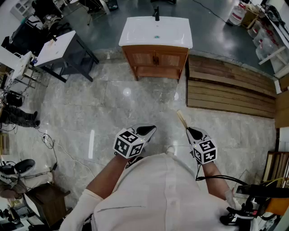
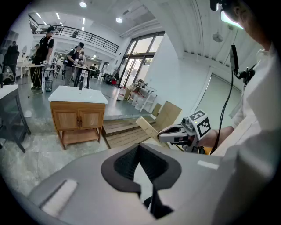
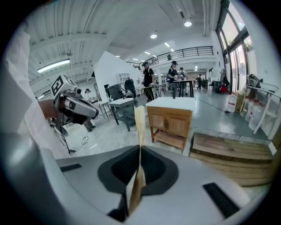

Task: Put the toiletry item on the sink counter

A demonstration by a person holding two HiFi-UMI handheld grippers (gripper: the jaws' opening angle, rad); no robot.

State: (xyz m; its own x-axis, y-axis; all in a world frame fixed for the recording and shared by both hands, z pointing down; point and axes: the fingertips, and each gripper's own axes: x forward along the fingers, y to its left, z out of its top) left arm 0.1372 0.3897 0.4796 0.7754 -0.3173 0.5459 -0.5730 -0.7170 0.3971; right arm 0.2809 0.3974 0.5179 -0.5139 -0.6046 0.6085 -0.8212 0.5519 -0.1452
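Jaws of the right gripper [image 3: 140, 148] pinch a thin pale wooden toiletry strip [image 3: 139, 125], which juts forward past its tips. Beside it, the left gripper [image 2: 139, 146] is clenched on nothing. Well ahead of both stands the white basin on a wooden cabinet [image 1: 156, 31].

I count 2 grippers near me, the left gripper [image 1: 151, 130] and the right gripper [image 1: 190, 131], 1 pale toiletry stick [image 1: 181, 119], 1 wooden sink cabinet [image 1: 156, 48] far off with 2 doors [image 1: 144, 59] and 1 black tap [image 1: 156, 13], and 1 table [image 1: 56, 47] far left.
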